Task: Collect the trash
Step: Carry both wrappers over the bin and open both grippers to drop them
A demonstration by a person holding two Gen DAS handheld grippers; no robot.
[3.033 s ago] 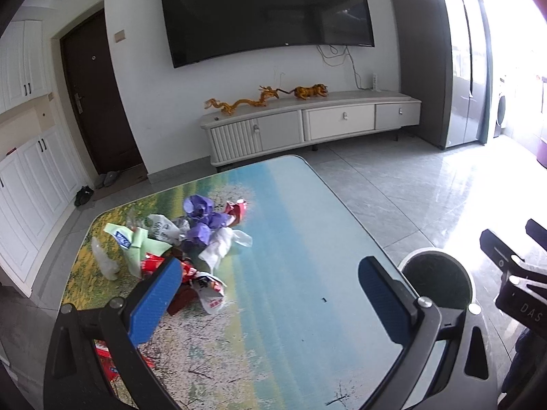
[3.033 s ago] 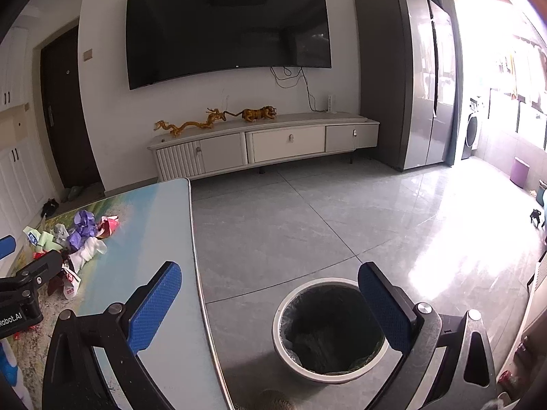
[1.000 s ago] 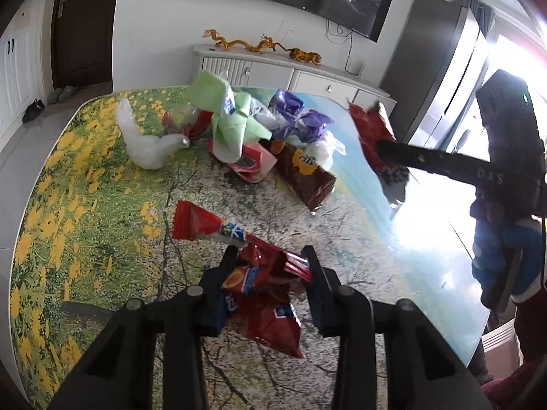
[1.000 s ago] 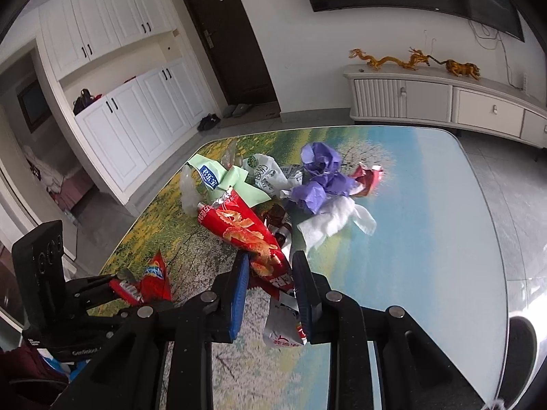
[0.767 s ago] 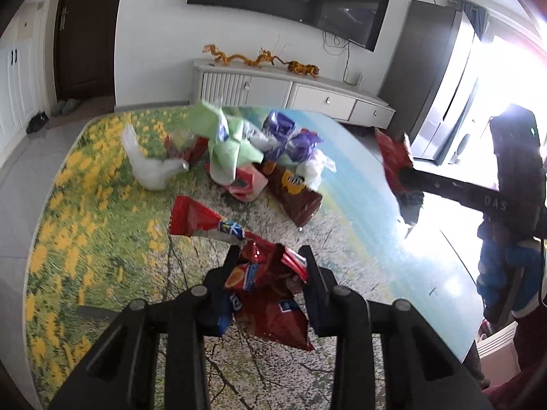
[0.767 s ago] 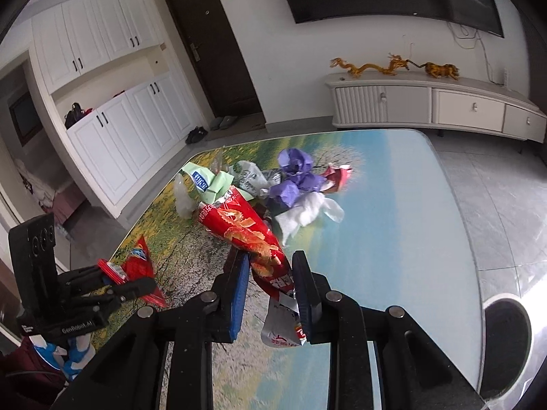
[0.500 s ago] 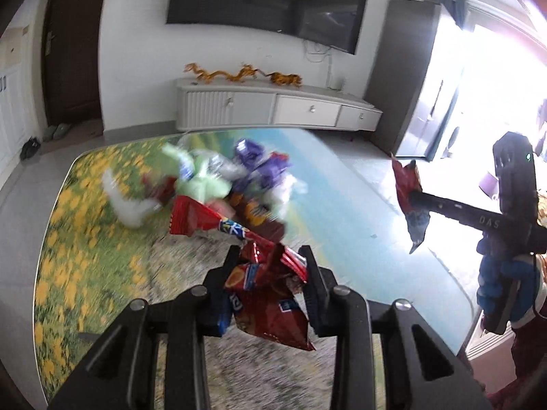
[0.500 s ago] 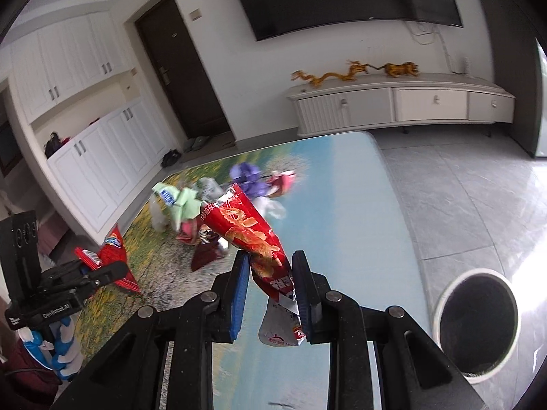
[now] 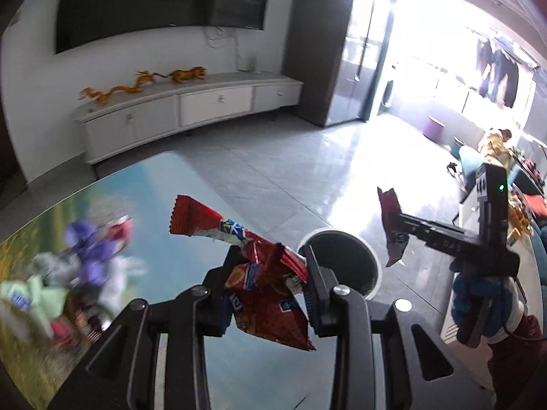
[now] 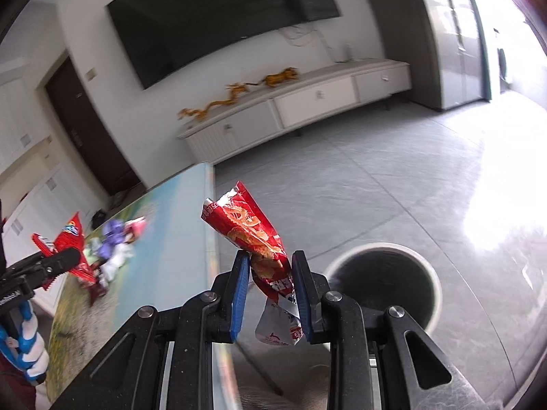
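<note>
We are carrying trash to the bin. Our left hand-held gripper (image 9: 270,283) clamps a crumpled red snack bag (image 9: 263,294) above the picture-printed bench (image 9: 164,188); our right hand-held gripper (image 10: 268,290) pinches a red foil chip wrapper (image 10: 253,235) beside the round white-rimmed trash bin (image 10: 383,287). Next, we judge, each must hover over its mouth and release.

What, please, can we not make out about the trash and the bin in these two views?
- Left wrist view: pile of purple, white and green wrappers smeared by motion blur; items indistinct.
- Right wrist view: dark round bin interior is black; contents unseen.
- Right wrist view: red snack bag lettering too small to read.
</note>
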